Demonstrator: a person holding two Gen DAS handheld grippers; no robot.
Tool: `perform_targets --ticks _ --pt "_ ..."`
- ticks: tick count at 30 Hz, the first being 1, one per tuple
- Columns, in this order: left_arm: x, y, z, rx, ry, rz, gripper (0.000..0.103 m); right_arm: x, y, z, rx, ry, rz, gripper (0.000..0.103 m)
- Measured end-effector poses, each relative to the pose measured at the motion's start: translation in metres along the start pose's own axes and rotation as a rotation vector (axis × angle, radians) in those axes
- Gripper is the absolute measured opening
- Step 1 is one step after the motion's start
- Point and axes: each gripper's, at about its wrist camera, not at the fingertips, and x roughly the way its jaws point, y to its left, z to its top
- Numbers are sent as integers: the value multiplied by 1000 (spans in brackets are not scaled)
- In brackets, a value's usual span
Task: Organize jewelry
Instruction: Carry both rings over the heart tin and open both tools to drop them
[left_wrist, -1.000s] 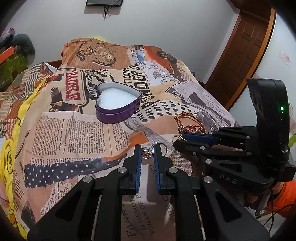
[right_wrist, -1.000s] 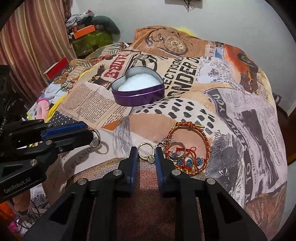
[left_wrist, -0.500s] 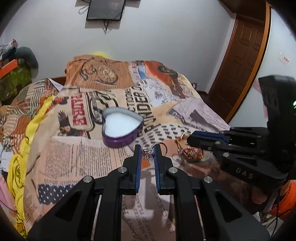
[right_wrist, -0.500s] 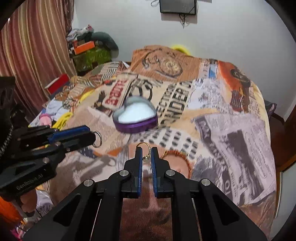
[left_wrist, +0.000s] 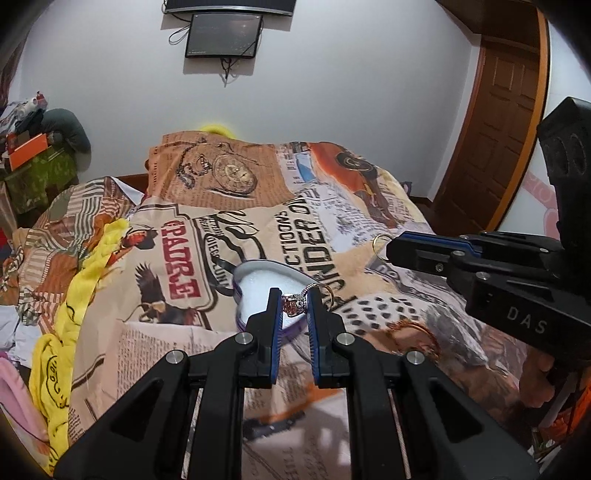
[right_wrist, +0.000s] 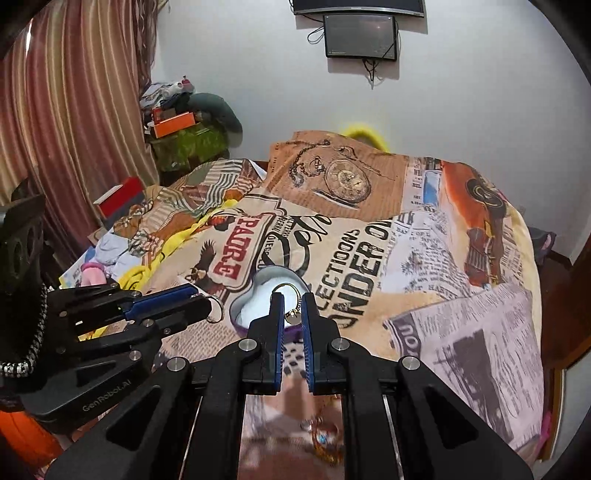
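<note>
My left gripper (left_wrist: 294, 300) is shut on a silver ring with a pinkish stone (left_wrist: 293, 304), held above the bed. Just behind its fingertips sits the purple heart-shaped tin (left_wrist: 255, 280) with white lining, open at the top. My right gripper (right_wrist: 293, 302) is shut on a thin gold ring (right_wrist: 287, 288) and hovers in front of the same tin (right_wrist: 251, 299). Each gripper shows in the other's view: the right gripper (left_wrist: 391, 252) with the gold ring (left_wrist: 380, 244), the left gripper (right_wrist: 207, 307) with the silver ring (right_wrist: 217, 312). A red-and-gold bangle (left_wrist: 417, 332) lies on the blanket.
The bed is covered by a newspaper-print blanket (left_wrist: 184, 332). Yellow cloth (left_wrist: 85, 266) bunches along its left edge. A wooden door (left_wrist: 495, 110) stands at the right, a striped curtain (right_wrist: 66, 110) and a pile of clutter (right_wrist: 184, 125) at the left.
Both grippers have risen from the blanket, each with a ring. The right gripper's jaws closed onto the gold ring. The bangle stayed on the bed, and the tin now sits right behind both fingertips.
</note>
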Motion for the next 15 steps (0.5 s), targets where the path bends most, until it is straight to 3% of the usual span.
perform_targets --ticks 15 --pt "65 27 -3 -9 168 -4 12 78 2 7 -45 162 29 8"
